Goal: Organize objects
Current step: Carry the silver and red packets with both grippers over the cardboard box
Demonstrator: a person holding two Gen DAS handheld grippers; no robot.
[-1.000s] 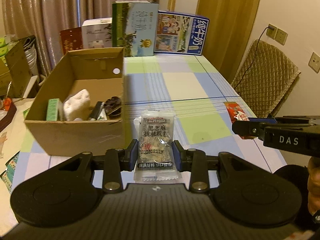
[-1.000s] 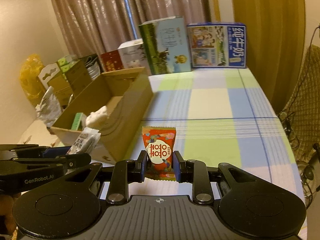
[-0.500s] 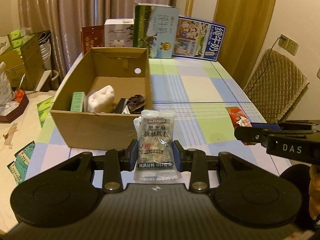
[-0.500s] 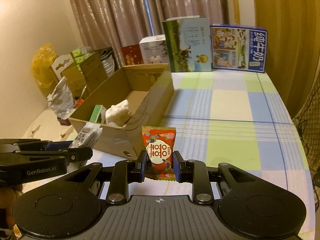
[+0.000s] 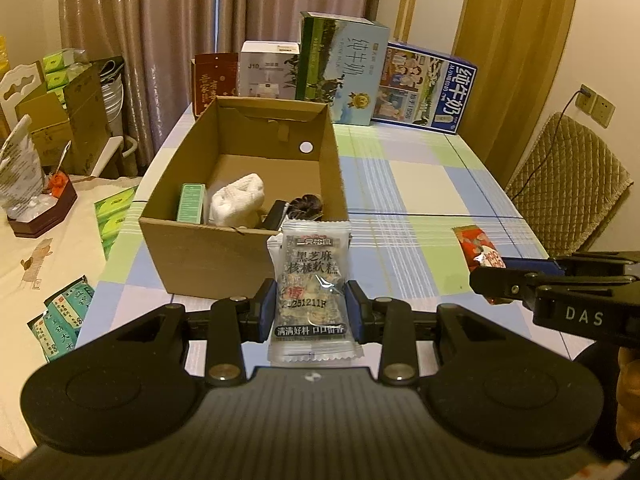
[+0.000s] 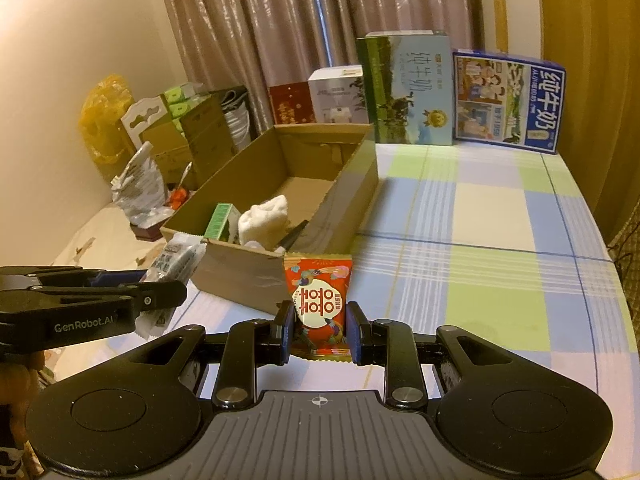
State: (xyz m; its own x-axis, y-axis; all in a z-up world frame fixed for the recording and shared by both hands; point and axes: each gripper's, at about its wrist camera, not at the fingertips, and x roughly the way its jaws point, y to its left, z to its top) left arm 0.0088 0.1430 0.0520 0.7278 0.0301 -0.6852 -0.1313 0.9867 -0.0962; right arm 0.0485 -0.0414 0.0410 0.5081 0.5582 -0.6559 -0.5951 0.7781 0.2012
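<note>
My left gripper (image 5: 312, 312) is shut on a clear snack packet (image 5: 314, 276) with black print, held upright above the near table edge, just in front of the open cardboard box (image 5: 208, 256). My right gripper (image 6: 319, 330) is shut on a red candy packet (image 6: 319, 292), also near the box's front corner (image 6: 240, 276). Each gripper shows in the other's view: the right gripper (image 5: 492, 276) with its red packet (image 5: 478, 246) at the right, the left gripper (image 6: 164, 292) with the clear packet (image 6: 176, 258) at the left. Inside the box lie a green carton (image 5: 191, 203), a white cloth (image 5: 236, 200) and dark items (image 5: 296, 210).
The checked tablecloth (image 5: 404, 184) stretches behind. Milk cartons (image 5: 424, 92) and smaller boxes (image 5: 268, 68) line the far edge by the curtains. A padded chair (image 5: 568, 188) stands at the right. Left of the table are stacked cartons (image 5: 64, 116), green packets (image 5: 60, 320) and a small brown box (image 5: 40, 216).
Both grippers have risen and drawn back, so the box's inside shows more fully. Each keeps hold of its packet.
</note>
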